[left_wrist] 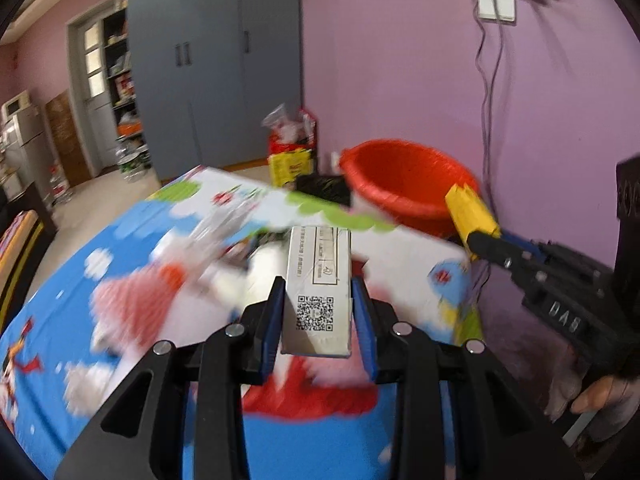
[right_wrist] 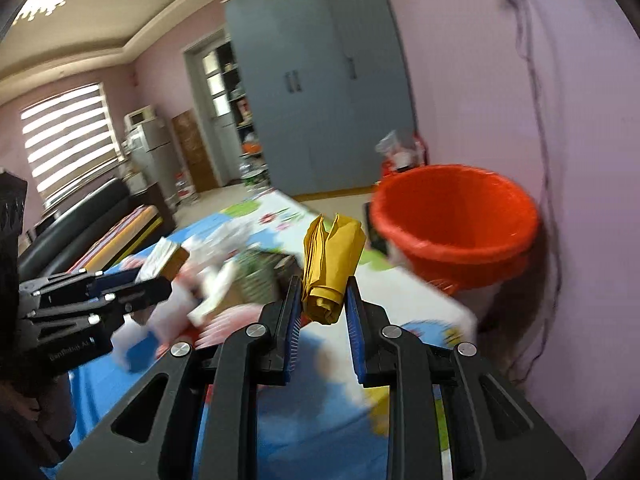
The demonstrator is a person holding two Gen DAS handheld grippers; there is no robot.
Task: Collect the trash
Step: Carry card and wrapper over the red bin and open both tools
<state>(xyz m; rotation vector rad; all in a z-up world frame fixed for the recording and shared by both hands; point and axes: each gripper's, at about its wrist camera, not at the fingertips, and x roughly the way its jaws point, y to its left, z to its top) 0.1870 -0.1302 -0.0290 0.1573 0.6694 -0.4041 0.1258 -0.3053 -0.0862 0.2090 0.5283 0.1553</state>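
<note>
Pink walls [right_wrist: 460,60], grey-blue wardrobe [left_wrist: 216,64], striped window blind [right_wrist: 68,136].

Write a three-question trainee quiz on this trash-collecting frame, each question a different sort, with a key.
1. True or false: the left gripper is clamped on a small white carton bearing a QR code.
2. What does the right gripper hold? A) a crumpled yellow paper B) a green bottle C) nothing
3. Fill in: the red ___ stands beyond the far corner of the table, by the purple wall.

Key: 1 true. 2 A, the yellow paper. 3 bucket.
</note>
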